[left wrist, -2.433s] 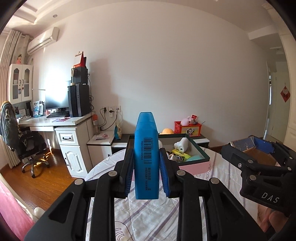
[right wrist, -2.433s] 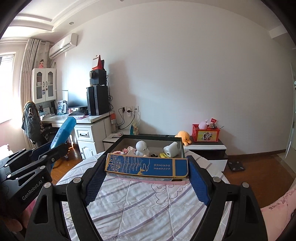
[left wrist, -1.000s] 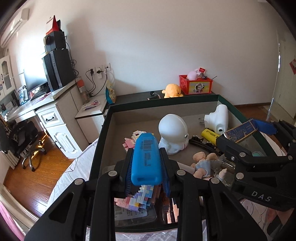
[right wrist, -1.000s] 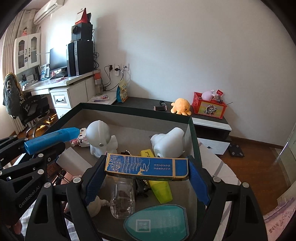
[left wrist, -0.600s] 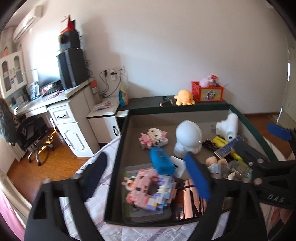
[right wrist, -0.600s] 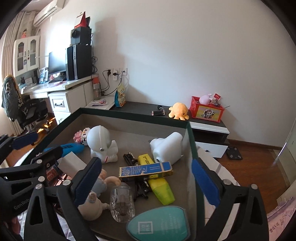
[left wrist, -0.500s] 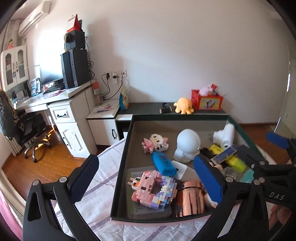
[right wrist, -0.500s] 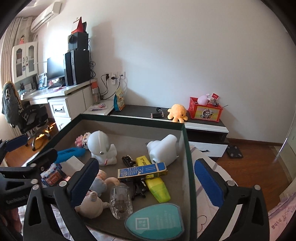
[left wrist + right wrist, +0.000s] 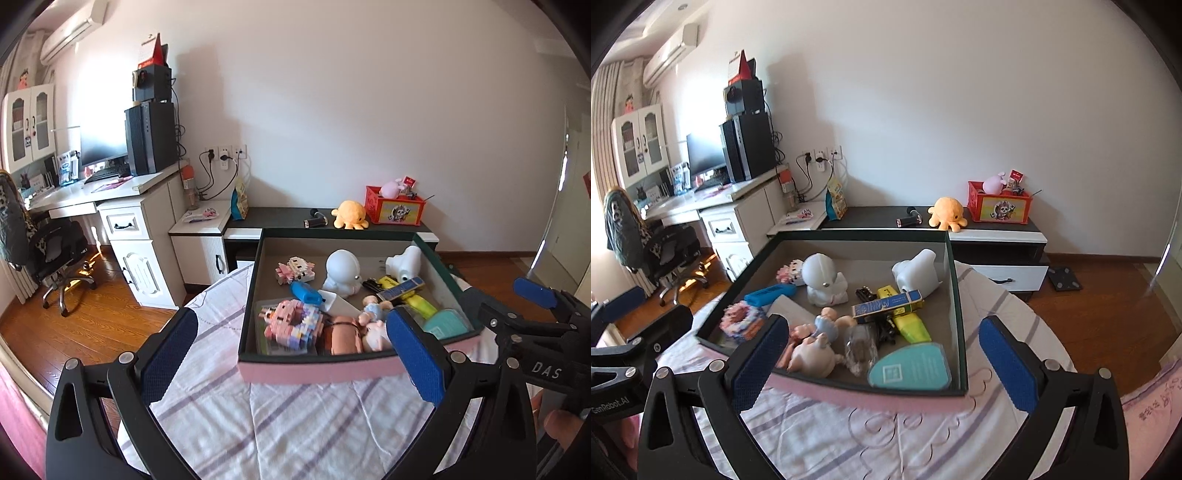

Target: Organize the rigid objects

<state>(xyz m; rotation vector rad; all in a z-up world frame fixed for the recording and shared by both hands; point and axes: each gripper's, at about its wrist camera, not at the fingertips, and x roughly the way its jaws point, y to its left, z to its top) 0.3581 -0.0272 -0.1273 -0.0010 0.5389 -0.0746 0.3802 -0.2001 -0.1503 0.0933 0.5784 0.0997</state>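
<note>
Rectangular box (image 9: 955,295), pink outside; striped quilted bedspread (image 9: 871,439).

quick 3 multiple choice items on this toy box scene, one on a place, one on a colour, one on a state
1. Where does the flat blue box lie?
A. on the bedsheet
B. in the storage box, across the yellow item
C. between the right gripper's fingers

2. What colour is the plush octopus on the low cabinet?
A. orange
B. green
C. purple

3. How do the two grippers stand?
A. both shut on toys
B. left shut, right open
C. both open, holding nothing

Answers:
1 B, it rests on the yellow item inside the storage box.
2 A, its body is plainly orange.
3 C, the left gripper and right gripper spread wide with nothing between the fingers.
</note>
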